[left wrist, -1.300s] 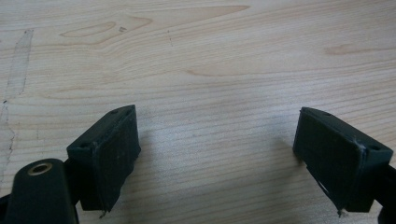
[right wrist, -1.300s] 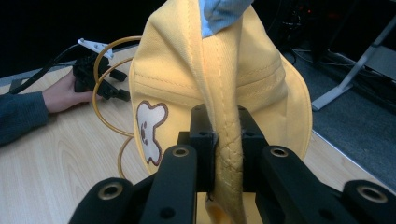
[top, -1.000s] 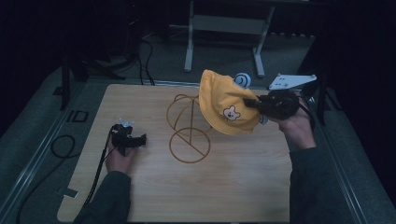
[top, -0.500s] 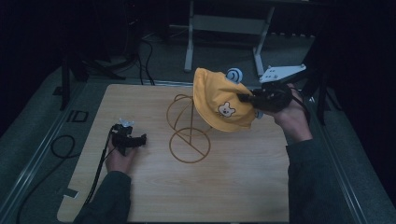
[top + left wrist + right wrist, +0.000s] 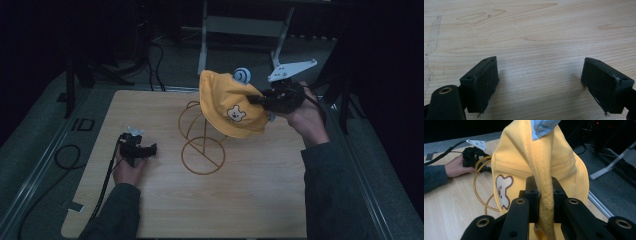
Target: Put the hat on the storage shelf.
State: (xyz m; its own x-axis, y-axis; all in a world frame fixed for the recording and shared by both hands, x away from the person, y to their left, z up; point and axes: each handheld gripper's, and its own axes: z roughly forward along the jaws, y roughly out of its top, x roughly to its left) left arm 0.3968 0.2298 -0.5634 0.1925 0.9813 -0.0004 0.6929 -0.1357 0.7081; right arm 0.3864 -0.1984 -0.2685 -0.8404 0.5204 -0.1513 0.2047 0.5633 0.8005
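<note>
Right gripper (image 5: 256,99) clamped on the brim of the yellow hat (image 5: 227,102), held up over the wire stand (image 5: 202,137); left gripper (image 5: 150,149) rests open on the worktop (image 5: 260,200). I'd keep the crown open and centred over the stand's top loop before lowering. Hat hides that loop from me, so alignment is a guess.

One marking reads out: the dark letters "ID" (image 5: 82,124) stand on the grey strip just left of the tabletop (image 5: 165,200), at its far left corner. The yellow hat (image 5: 227,102) carries a bear picture, no wording.
</note>
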